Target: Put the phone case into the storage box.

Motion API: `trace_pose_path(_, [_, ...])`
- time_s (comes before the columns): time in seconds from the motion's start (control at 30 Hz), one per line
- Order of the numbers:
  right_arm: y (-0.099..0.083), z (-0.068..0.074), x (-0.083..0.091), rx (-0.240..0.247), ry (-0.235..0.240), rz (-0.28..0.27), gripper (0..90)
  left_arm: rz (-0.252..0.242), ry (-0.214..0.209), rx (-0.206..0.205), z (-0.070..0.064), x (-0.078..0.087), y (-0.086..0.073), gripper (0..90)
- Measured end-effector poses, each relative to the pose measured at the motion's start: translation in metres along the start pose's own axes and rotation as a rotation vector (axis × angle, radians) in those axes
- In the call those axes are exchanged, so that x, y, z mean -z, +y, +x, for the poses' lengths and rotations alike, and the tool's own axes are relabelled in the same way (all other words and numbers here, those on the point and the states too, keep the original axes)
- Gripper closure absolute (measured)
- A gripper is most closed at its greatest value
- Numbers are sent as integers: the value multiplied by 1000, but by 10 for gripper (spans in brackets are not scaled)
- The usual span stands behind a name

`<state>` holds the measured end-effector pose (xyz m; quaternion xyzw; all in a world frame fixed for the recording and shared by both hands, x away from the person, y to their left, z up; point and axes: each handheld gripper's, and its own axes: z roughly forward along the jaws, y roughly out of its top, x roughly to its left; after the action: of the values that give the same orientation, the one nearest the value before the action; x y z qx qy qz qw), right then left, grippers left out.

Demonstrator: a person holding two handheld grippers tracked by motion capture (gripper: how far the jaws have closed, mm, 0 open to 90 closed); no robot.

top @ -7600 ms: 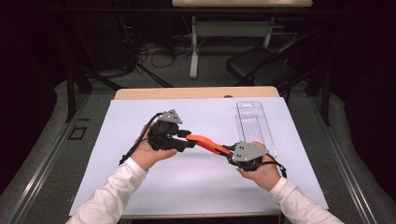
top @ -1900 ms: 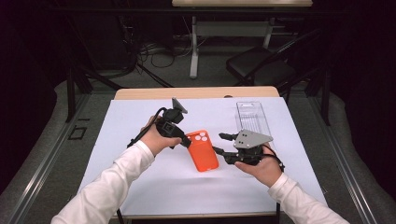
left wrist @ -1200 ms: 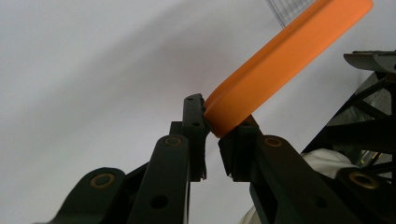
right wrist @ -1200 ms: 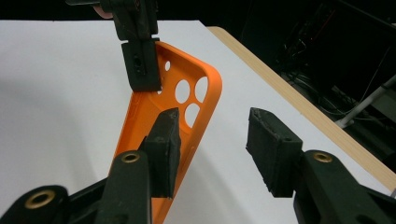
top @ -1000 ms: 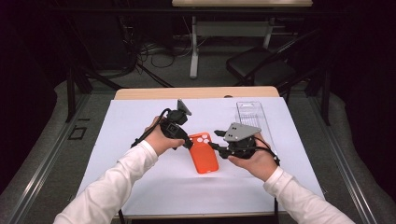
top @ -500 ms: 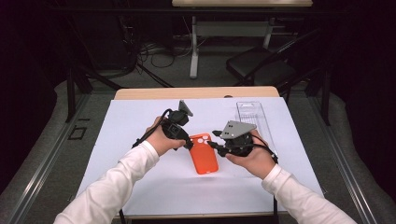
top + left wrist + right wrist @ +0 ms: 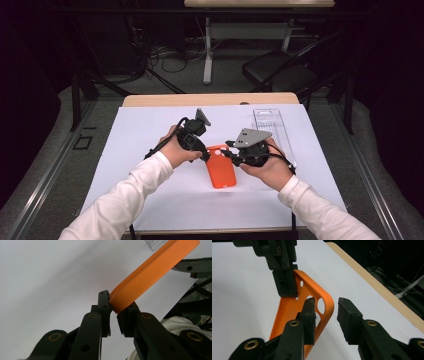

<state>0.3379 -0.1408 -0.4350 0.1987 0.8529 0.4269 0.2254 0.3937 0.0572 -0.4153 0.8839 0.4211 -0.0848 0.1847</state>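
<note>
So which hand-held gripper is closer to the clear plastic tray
The right. The right hand-held gripper sits just beside the clear tray, at the orange phone case. The left hand-held gripper is on the case's far side.

White-covered table point(image 7: 150, 200) bearing clear tray point(image 7: 272, 125)

orange phone case point(image 7: 150, 272) cut off at the top edge; clear tray point(image 7: 155, 243) mostly out of frame

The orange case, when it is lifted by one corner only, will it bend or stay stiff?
The orange case is a thin open shell with camera holes, so it probably flexes slightly and weighs little. The left gripper pinches only its corner, so it may pivot or slip. The right gripper, open around the edge, could steady it.
</note>
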Motion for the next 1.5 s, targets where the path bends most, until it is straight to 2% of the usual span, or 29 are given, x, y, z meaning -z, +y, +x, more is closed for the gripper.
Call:
trace_pose_path(0.73, [1, 0, 1, -26, 18, 20, 771, 10, 14, -18, -6, -2, 1, 809])
trace_pose_path(1.03, [1, -1, 1, -41, 27, 35, 787, 11, 39, -36, -9, -3, 2, 809])
trace_pose_path(1.5, [1, -2, 2, -59, 37, 48, 797, 16, 31, -51, -9, -4, 2, 802])
